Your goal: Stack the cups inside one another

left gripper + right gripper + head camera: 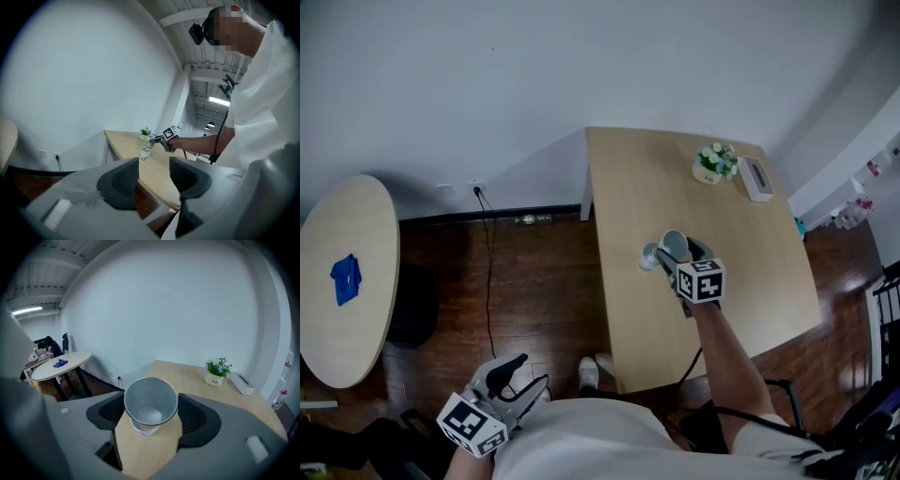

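The right gripper [151, 412] is clamped on a grey cup [150, 401], one jaw pressing each side of its wall. The cup tapers to a pale, empty bottom, has a thin dark rim, and its mouth faces the camera. A white cup [143, 428] peeks out just under its base; whether the two are nested cannot be told. Both are above the near part of the wooden table [197, 380]. The left gripper [153, 176], jaws apart and empty, hangs low at the person's side, well off the table.

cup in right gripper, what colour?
Grey cup, dark rim; right gripper view shows it best.
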Available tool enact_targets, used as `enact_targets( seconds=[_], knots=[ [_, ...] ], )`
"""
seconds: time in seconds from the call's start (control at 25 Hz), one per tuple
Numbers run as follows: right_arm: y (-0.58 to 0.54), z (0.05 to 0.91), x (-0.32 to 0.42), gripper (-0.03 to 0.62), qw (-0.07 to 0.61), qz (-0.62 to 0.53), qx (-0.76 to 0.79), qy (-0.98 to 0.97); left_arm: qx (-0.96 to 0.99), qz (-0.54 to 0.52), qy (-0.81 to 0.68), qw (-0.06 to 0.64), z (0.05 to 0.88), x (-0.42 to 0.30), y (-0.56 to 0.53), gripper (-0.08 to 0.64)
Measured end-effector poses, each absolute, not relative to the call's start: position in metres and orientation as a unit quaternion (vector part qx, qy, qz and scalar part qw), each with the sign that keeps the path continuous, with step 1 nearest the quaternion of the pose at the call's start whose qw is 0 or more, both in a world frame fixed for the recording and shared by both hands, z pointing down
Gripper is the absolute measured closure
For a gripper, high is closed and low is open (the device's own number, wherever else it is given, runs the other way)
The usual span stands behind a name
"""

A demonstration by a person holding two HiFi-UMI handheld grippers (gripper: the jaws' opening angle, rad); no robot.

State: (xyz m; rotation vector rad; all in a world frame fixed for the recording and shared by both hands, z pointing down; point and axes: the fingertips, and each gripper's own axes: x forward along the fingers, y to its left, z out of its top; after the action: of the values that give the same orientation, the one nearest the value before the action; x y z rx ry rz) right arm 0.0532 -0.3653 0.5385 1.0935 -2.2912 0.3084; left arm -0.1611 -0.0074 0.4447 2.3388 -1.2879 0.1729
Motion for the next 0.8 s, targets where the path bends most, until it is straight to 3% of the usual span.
enact_targets(
  seconds=[0.4,0.8],
  knots=[
    [-0.374,0.574,0.036,0.229,0.315,0.129,0.384,-0.858,0.834,0.064,-0.495,0.236,0.442,-0.165,-0.005,0.344],
    [-0.343,0.550,0.064,0.227,0.295,0.126,0.409,-0.854,0.860,0.072,-0.453,0.225,0.439,-0.155,-0.010,0.344]
  ],
)
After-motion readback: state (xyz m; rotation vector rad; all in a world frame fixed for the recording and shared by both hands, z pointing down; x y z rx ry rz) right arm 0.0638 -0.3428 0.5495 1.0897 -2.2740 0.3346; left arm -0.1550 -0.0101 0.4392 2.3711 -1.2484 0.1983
